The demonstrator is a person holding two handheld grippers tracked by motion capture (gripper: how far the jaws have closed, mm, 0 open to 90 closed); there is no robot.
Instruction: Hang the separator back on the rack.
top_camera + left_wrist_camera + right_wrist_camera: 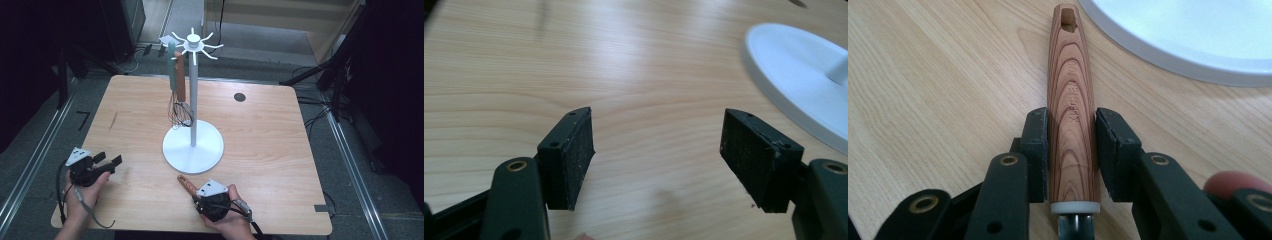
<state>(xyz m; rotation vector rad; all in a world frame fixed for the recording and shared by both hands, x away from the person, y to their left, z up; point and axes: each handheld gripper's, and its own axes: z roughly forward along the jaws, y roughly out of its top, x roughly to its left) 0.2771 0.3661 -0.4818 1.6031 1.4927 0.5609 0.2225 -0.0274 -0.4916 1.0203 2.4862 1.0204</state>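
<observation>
The pale wooden desk [260, 130] carries a tall white stand with a round base [193, 145] near its middle, spiked hooks fanning out at the top. From those hooks hang a wire whisk with a mint-green handle [172, 70] and a second utensil with a brown wooden handle [180, 77], both on the far side of the pole. At the near edge, the person's right hand grips the right gripper [1071, 145] low over the desk, jaws aimed toward the stand's base; they sit close against both sides of a striped brown wooden handle with a hanging hole [1071, 100], which lies flat just short of the base. Near the near-left corner, the left hand holds the left gripper [656, 145] tilted toward the stand, its jaws spread wide over bare wood.
</observation>
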